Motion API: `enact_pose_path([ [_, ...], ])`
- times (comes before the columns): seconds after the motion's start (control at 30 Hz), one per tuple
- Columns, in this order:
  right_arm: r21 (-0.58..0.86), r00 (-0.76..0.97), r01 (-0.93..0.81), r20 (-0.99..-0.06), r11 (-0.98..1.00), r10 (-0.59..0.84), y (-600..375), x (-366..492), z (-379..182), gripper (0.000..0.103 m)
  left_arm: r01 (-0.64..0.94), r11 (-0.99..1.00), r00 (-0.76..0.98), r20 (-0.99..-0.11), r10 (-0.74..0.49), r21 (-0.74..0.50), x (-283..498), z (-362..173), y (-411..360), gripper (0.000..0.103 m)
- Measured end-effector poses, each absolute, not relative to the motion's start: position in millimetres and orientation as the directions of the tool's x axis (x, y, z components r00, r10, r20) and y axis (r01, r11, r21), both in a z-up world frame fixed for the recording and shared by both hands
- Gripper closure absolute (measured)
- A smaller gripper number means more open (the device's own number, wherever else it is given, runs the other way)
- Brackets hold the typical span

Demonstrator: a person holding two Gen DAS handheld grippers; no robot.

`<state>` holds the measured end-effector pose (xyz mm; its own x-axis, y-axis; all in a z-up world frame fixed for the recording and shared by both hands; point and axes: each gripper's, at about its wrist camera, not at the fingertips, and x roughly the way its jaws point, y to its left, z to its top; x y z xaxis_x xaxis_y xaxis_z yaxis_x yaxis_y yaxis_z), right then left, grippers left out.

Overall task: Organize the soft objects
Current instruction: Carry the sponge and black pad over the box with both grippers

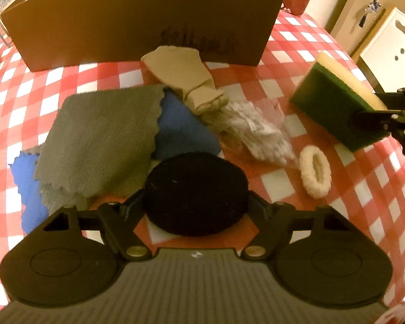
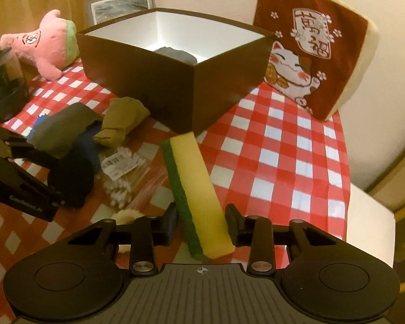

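Right wrist, sponge (image 2: 199,189) lengthwise toward box (image 2: 175,86)

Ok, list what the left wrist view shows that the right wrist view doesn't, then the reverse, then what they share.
Left wrist only: the full cream hair tie and the spread grey cloth over the blue one.

Right wrist only: the box's white inside with a grey item in it, the pink plush, the cat cushion.

Both: the brown box, beige sock, cotton swab bag, the black round pad between the left gripper's fingers, and the sponge between the right gripper's.
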<state>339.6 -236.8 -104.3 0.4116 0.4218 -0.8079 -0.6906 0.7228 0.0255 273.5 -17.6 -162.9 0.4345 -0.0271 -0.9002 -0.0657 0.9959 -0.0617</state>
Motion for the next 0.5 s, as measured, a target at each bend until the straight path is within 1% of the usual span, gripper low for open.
enact_pose_path([
  [0.1,0.066,0.378,-0.674,-0.825,0.736,0.42,-239.0,338.0,-103.1,0.066,-0.073,0.995,0.427,-0.904,-0.026,-0.063,267.8,-162.1,-14.4,0.026],
  [0.2,0.06,0.37,-0.681,-0.832,0.729,0.414,-234.6,335.7,-105.1,0.065,-0.091,0.993,0.423,-0.906,-0.026,-0.071,270.6,-162.5,-12.7,0.024],
  [0.37,0.06,0.361,-0.678,-0.841,0.732,0.403,-225.2,340.7,-110.8,0.065,-0.098,0.994,0.419,-0.908,0.005,-0.039,277.5,-164.7,-18.0,0.022],
  [0.43,0.059,0.358,-0.673,-0.846,0.737,0.395,-223.2,342.6,-113.0,0.065,-0.094,0.995,0.424,-0.906,0.014,-0.029,277.3,-165.3,-19.2,0.022],
  [0.47,0.057,0.359,-0.673,-0.847,0.738,0.392,-222.6,342.4,-113.5,0.065,-0.088,0.996,0.428,-0.904,0.015,-0.025,276.5,-164.9,-19.6,0.025],
  [0.5,0.054,0.361,-0.674,-0.846,0.737,0.392,-222.1,341.9,-113.7,0.065,-0.084,0.996,0.429,-0.903,0.014,-0.024,276.3,-165.0,-19.6,0.026],
])
